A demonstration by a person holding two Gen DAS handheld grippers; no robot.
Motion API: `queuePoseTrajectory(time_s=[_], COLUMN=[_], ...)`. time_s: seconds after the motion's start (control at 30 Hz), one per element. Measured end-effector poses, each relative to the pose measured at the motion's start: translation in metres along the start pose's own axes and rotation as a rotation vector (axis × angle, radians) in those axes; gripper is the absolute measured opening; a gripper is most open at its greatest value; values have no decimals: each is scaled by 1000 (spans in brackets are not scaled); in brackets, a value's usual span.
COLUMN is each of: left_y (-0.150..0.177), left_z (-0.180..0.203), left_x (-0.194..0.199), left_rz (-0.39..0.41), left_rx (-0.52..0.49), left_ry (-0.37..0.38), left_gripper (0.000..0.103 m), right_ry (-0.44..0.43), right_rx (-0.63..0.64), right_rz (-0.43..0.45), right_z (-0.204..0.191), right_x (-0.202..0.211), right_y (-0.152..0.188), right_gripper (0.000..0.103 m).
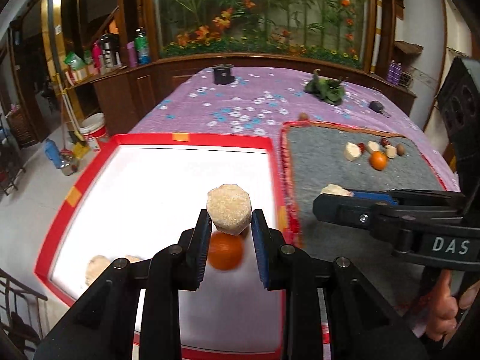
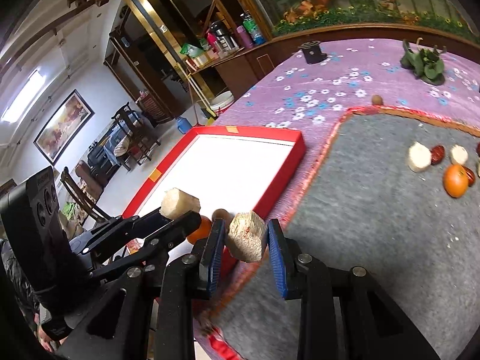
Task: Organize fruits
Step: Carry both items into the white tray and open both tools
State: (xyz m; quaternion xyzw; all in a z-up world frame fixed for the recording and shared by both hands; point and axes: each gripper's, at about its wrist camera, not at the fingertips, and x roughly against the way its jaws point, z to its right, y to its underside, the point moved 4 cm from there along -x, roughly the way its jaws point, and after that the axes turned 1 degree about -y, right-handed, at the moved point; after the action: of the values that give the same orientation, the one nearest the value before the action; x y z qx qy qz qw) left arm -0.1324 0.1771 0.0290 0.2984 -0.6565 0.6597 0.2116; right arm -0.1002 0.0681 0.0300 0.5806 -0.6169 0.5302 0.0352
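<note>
Your left gripper (image 1: 229, 234) clamps a pale cut chunk (image 1: 229, 211) above the red-rimmed tray (image 1: 192, 139), directly over an orange (image 1: 225, 250). Release it there and it may strike the orange and roll; the tray wall is low. The tray also holds at least one pale piece (image 1: 96, 270) near its left edge and a brown item partly hidden behind the chunk. Your right gripper (image 2: 244, 240) pinches a second chunk (image 2: 247, 235) over the grey mat (image 2: 375, 240), short of the tray; opening early drops it outside. On the mat wait more chunks, red dates and another orange (image 2: 455, 180).
</note>
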Motion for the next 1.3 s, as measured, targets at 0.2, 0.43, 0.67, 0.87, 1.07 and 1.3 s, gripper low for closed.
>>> queuePoseTrajectory(time_s=[0.2, 0.43, 0.67, 0.87, 1.07, 1.3], left_y=[3, 8, 12, 15, 18, 21], left_z=[-21, -49, -81, -85, -90, -99], left_x=[-8, -16, -22, -25, -28, -29], left_rz=[-6, -24, -33, -39, -50, -65], left_rx=[20, 57, 106, 105, 109, 124], left_ry=[-54, -100, -165, -179, -189, -227], left_gripper=[25, 25, 25, 25, 25, 25], right_ry=[-13, -25, -22, -31, -44, -31], right_rx=[32, 57, 76, 117, 150, 181], right_rz=[-13, -29, -44, -54, -68, -68], right_z=[-17, -31, -38, -54, -67, -77], right_x=[-16, -31, -47, -59, -69, -73], right_y=[-7, -7, -8, -6, -1, 4], right_gripper=[29, 29, 29, 29, 29, 32])
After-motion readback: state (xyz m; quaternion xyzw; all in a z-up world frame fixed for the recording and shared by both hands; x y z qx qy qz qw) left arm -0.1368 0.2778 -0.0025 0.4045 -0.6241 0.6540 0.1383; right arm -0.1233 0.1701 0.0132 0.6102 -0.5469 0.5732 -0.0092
